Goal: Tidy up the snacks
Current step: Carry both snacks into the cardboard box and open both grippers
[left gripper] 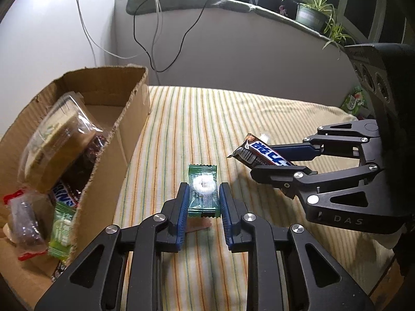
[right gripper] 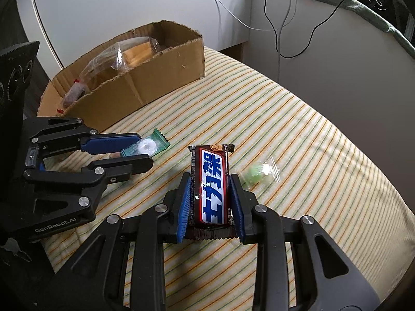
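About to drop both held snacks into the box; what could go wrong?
The cardboard box looks crowded near the left gripper, so its green candy may land on the pile and slide out. The right gripper grips the chocolate bar low; it might pivot.

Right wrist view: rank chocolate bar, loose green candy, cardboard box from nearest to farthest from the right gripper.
1. chocolate bar: clamped in the right gripper, straight ahead.
2. loose green candy: on the striped cloth, just right of the gripper's tips.
3. cardboard box: far off, up and to the left, already holding snacks.
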Demonstrator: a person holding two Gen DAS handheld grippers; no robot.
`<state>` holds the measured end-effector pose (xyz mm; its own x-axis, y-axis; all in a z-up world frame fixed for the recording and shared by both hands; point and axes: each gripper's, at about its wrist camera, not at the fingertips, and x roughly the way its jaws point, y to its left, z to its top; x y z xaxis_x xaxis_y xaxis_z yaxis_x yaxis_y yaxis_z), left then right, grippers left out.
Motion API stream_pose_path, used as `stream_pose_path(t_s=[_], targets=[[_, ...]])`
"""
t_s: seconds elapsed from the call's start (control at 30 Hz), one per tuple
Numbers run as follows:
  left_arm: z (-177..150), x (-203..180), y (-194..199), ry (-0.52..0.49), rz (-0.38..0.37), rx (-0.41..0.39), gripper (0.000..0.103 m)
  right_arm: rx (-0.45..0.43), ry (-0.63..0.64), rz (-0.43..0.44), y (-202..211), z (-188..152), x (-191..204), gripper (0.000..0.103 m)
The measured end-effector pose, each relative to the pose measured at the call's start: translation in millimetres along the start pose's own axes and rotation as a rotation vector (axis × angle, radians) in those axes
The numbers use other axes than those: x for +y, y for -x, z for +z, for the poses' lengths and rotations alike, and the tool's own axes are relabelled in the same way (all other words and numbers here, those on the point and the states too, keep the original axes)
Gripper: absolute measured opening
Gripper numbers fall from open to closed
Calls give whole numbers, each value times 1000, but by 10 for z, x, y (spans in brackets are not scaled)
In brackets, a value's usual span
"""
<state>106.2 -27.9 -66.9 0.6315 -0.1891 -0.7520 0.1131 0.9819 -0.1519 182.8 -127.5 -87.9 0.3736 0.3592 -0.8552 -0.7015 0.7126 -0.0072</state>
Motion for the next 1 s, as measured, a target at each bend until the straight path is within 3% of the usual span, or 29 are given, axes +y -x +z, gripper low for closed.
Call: stream_pose_path(t_s=[0.6,1.0], targets=[[-115,187,691,2,-6,-124,22,-70,20,-29,382,117,302,30],[-170,466,926,53,23,-176,22,-107,59,-22,431,362,642,30]])
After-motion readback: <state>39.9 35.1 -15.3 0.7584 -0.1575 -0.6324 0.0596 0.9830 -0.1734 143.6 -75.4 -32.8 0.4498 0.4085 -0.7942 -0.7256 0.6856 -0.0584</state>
